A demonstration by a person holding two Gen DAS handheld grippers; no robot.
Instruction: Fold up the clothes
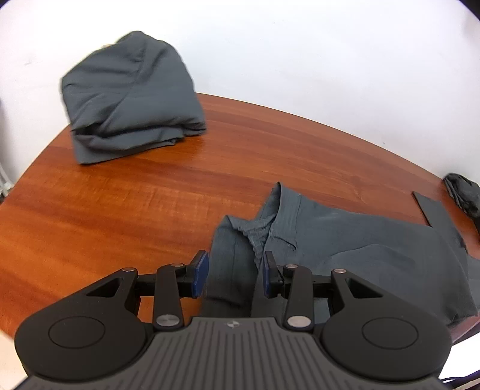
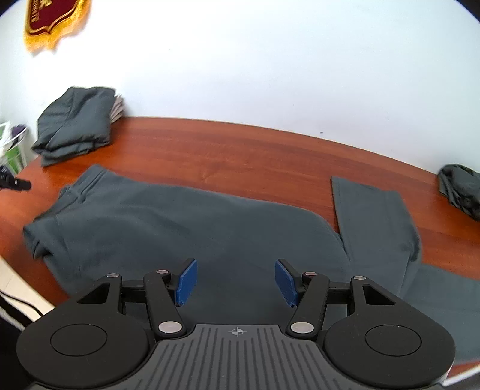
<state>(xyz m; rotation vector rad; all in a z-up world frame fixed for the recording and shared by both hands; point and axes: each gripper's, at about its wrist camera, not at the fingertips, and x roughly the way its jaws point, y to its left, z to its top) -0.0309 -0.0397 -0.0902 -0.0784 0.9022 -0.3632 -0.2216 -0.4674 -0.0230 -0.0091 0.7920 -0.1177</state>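
Observation:
Dark grey trousers [image 2: 210, 228] lie spread on the wooden table [image 2: 240, 150]. Their waistband [image 2: 78, 192] is at the left, and one leg [image 2: 375, 216] is folded back up at the right. My right gripper [image 2: 237, 282] hangs open above the middle of the trousers, its blue pads apart and touching no cloth. In the left wrist view the waistband end [image 1: 270, 228] lies bunched on the table [image 1: 90, 210]. My left gripper [image 1: 235, 276] stands open over that bunched end, pads clear of the cloth.
A folded pile of dark garments [image 1: 129, 99] [image 2: 75, 123] sits at the table's back left by the white wall. A crumpled dark garment [image 1: 463, 192] [image 2: 459, 189] lies at the far right. A white rack [image 2: 12, 147] stands beyond the left edge, and a pennant [image 2: 54, 24] hangs on the wall.

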